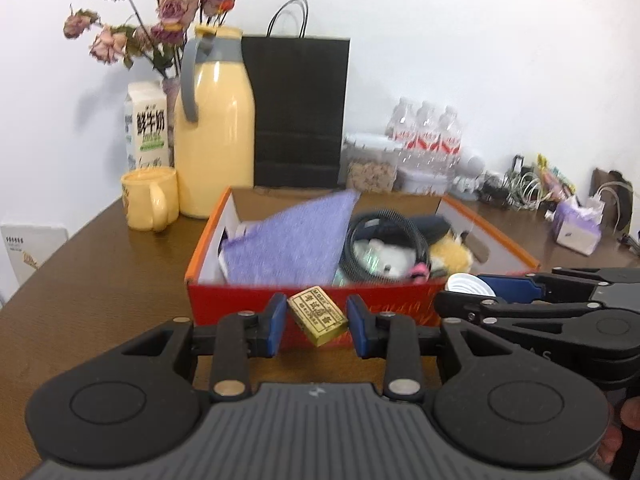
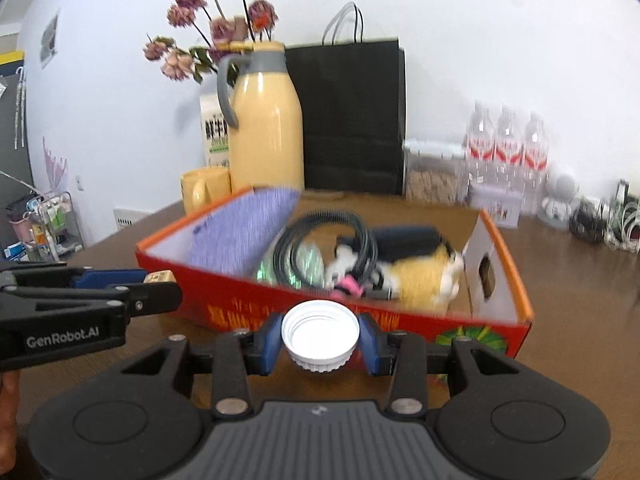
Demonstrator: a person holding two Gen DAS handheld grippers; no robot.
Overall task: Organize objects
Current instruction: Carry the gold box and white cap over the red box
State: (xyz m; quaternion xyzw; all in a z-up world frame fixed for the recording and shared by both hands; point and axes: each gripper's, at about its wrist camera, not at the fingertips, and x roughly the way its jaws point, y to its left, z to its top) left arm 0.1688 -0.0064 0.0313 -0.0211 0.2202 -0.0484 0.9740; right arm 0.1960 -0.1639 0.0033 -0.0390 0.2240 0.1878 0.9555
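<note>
My left gripper (image 1: 317,322) is shut on a small gold bar-shaped block (image 1: 318,315) with printed characters, held just in front of the red cardboard box (image 1: 312,300). My right gripper (image 2: 320,334) is shut on a white screw lid (image 2: 320,334), also just before the box's near wall (image 2: 360,312). The box holds a purple cloth (image 1: 292,240), a coiled black cable (image 1: 380,240), a plush toy (image 2: 424,276) and a dark case. The right gripper shows at the right of the left wrist view (image 1: 472,286); the left gripper shows at the left of the right wrist view (image 2: 160,280).
Behind the box stand a yellow thermos jug (image 1: 216,128), a yellow mug (image 1: 150,200), a milk carton (image 1: 146,128), dried flowers (image 1: 160,12), a black paper bag (image 1: 298,112), water bottles (image 1: 428,132) and a food container (image 1: 370,168). A tissue pack (image 1: 576,228) and clutter lie far right on the brown table (image 1: 100,280).
</note>
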